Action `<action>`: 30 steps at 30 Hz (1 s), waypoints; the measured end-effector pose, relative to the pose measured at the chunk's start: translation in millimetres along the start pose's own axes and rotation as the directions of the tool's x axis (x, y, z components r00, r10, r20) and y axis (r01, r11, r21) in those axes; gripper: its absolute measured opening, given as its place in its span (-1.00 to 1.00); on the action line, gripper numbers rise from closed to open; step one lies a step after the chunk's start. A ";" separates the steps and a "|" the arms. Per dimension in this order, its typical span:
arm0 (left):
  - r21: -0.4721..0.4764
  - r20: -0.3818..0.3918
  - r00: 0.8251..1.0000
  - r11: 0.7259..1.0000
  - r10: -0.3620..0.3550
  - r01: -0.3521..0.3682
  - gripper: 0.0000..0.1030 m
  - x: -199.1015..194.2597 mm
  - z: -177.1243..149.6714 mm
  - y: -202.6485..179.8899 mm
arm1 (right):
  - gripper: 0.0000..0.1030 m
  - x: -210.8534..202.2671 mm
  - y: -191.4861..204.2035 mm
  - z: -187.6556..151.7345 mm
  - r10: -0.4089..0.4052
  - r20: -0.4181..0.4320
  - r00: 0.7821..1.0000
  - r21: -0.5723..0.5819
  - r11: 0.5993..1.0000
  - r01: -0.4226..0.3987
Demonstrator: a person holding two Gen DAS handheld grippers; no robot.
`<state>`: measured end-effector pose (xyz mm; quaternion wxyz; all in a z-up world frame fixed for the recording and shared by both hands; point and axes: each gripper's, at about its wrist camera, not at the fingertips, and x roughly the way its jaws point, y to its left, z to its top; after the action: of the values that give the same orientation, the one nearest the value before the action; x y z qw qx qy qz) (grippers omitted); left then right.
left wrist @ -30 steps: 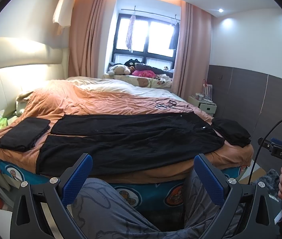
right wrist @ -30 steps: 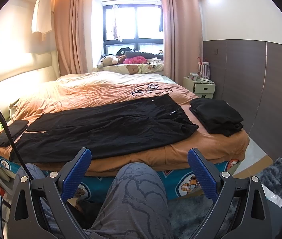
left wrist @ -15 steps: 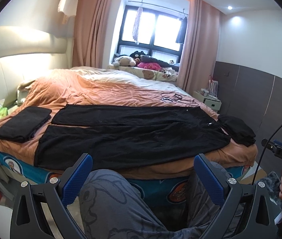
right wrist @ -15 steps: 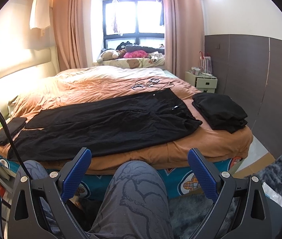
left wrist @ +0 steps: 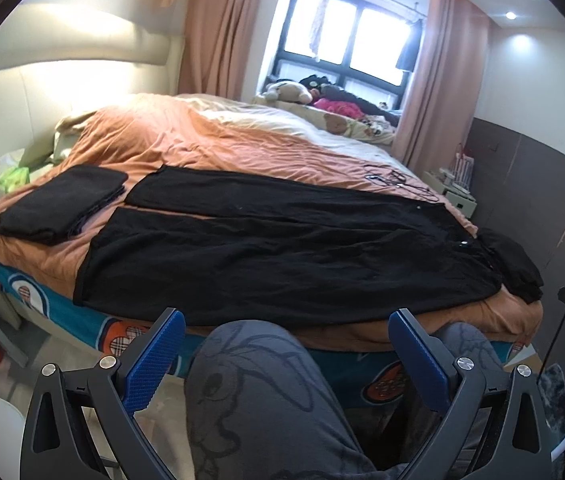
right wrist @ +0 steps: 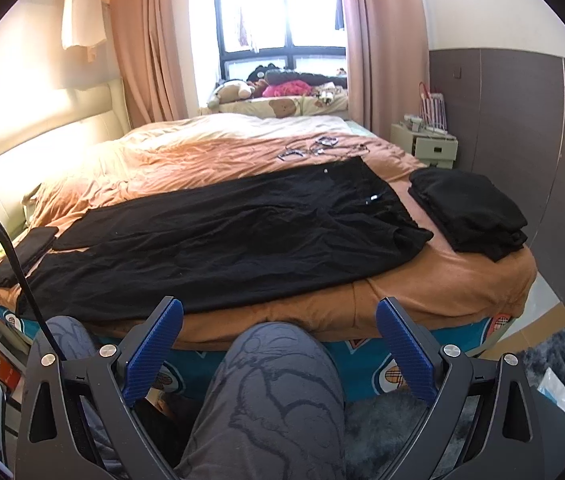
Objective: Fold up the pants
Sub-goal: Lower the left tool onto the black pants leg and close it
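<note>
A pair of black pants lies spread flat across the near part of the bed, legs toward the left, waist toward the right. My left gripper hovers open in front of the bed edge, above a person's knee, touching nothing. My right gripper is also open and empty, held short of the bed over the other knee. Both pairs of blue pads stand wide apart.
A folded black garment rests at the bed's left end, and a stack of folded black clothes at the right end. Cables lie behind the pants. A nightstand stands at the right wall. The person's grey-trousered knees fill the foreground.
Both grippers have risen and moved closer to the bed, so the pants now appear larger and seen more from above. Neither gripper's opening has changed.
</note>
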<state>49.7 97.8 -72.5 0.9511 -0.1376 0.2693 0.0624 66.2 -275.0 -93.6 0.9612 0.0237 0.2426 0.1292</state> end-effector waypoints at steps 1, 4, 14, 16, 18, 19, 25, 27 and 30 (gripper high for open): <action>-0.012 -0.003 1.000 1.000 0.004 -0.004 0.99 3.7 0.0 5.9 | 0.89 2.0 -2.2 2.1 0.000 -0.004 1.000 0.004 1.000 0.000; -0.051 -0.001 1.000 0.999 0.012 -0.012 0.99 10.5 -0.5 23.5 | 0.89 11.0 -9.0 9.1 -0.008 -0.016 1.000 0.023 1.000 0.009; -0.143 -0.047 0.993 0.983 0.105 -0.111 0.99 37.9 -0.4 69.3 | 0.89 42.7 -9.6 24.1 -0.039 -0.059 0.998 0.060 0.997 0.042; -0.155 -0.050 0.993 0.981 0.108 -0.115 0.99 43.4 -1.3 78.7 | 0.89 48.5 -11.2 26.7 -0.035 -0.065 0.997 0.066 0.997 0.039; -0.168 -0.047 0.991 0.978 0.122 -0.128 0.99 45.3 -2.3 87.5 | 0.89 53.6 -13.4 29.1 -0.043 -0.077 0.996 0.071 0.996 0.049; -0.178 -0.048 0.991 0.975 0.126 -0.133 0.99 47.7 -2.9 92.9 | 0.89 55.9 -13.8 30.1 -0.045 -0.081 0.996 0.074 0.996 0.052; -0.240 -0.077 0.987 0.959 0.139 -0.154 0.99 65.9 -8.8 121.3 | 0.89 73.8 -14.5 39.0 -0.069 -0.107 0.992 0.073 0.994 0.077; -0.260 -0.081 0.988 0.954 0.133 -0.149 0.99 71.7 -12.0 127.9 | 0.89 78.7 -13.9 40.9 -0.071 -0.115 0.991 0.071 0.994 0.079; -0.292 -0.111 0.985 0.943 0.131 -0.158 0.99 85.0 -17.2 138.7 | 0.89 87.1 -15.2 43.6 -0.077 -0.135 0.988 0.082 0.993 0.089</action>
<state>86.5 228.8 -163.2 0.8990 -0.2629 0.3085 0.1659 164.3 -266.3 -96.9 0.9456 0.0470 0.3118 0.0795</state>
